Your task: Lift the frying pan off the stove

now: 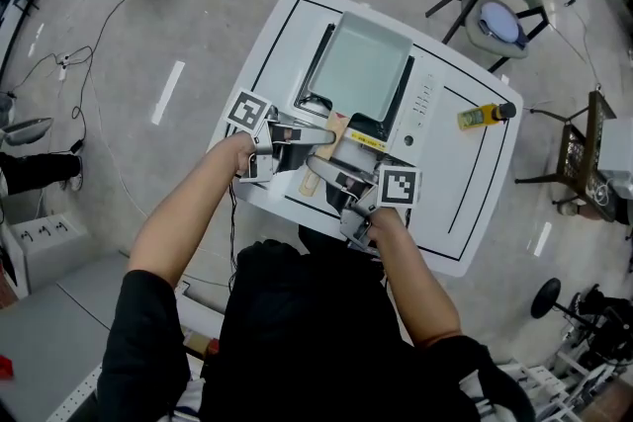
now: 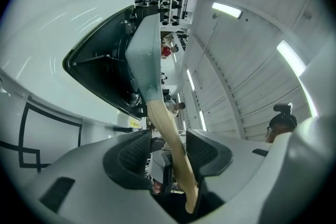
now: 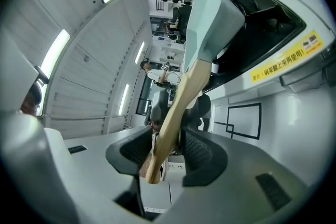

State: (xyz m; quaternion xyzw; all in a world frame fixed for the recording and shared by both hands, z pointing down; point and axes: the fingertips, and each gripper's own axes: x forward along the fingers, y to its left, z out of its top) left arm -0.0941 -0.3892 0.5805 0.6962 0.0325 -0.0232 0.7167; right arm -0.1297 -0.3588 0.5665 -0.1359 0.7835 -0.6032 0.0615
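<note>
pan (image 1: 368, 66) over the stove (image 1: 420, 99) – judged stiff, front-heavy, best held by its wooden handle (image 3: 176, 107), which right tongs (image 3: 167, 149) clamp – left tongs (image 2: 168, 147) stand slack round it, one pad touching.

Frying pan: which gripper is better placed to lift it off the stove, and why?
Probably the right gripper: both its jaws look closed against the wooden handle. In the left gripper, the handle lies against one jaw only, with a visible gap to the other, so its hold looks looser.
</note>
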